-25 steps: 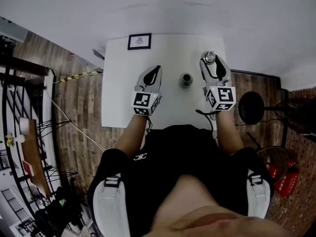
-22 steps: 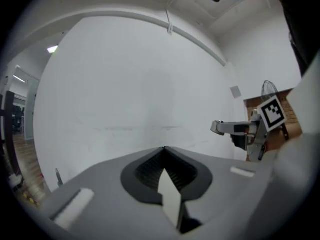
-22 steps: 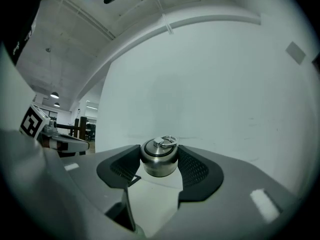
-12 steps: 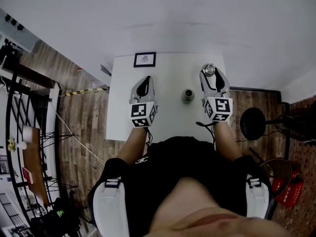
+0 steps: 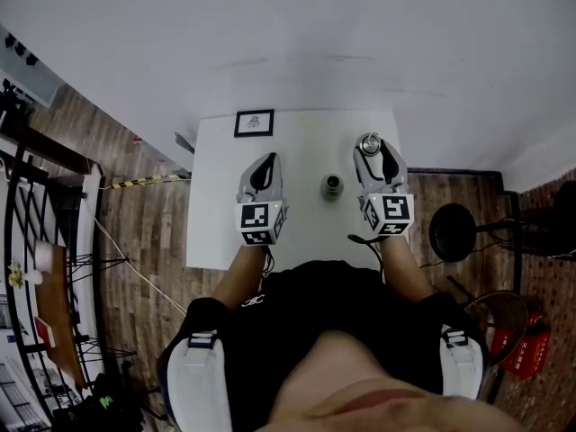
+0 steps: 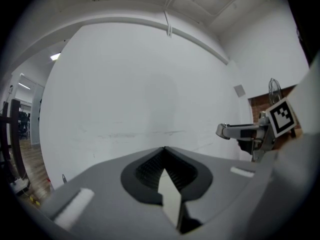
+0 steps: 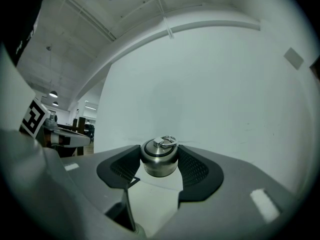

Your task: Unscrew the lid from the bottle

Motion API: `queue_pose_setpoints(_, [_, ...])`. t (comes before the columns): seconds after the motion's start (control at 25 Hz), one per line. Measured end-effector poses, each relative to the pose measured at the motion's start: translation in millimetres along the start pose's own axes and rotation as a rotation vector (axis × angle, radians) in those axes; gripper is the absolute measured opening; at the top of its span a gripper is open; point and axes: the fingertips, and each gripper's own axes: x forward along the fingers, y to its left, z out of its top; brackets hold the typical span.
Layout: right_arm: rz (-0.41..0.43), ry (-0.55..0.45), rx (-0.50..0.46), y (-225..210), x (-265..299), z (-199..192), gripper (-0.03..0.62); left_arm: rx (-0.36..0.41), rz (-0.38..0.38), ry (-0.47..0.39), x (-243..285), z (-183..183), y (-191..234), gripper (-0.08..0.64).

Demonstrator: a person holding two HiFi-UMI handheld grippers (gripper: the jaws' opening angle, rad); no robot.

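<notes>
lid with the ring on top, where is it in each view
Head view: lid upper right of centre, at the tips of the right gripper.
Left gripper view: lid not made out.
Right gripper view: centre, gripped between the jaws.
Shared landmark: the right gripper, in all three.

Bottle (image 5: pixel 333 184) between left claw (image 5: pixel 267 161) and right claw (image 5: pixel 370 141) with lid (image 5: pixel 370 143), on table (image 5: pixel 216 207)

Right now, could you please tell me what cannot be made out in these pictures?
Bottle: head view, too small to see inside.
Framed card: head view, print too small to read.
Lid: right gripper view, its underside faces away from the camera.
</notes>
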Motion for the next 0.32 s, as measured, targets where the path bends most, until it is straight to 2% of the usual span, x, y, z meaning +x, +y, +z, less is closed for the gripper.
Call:
queue_pose_setpoints(0.12, [0.006,0.009,0.006,-5,4,-9,0.239,-0.001,-0.002,0.005,8,-6,-4,0.054])
queue_pose_setpoints(0.32, [0.008,0.003,-0.002,-5,-8,9,0.239,-0.006,-0.009,-0.001,0,7,-15,0.054])
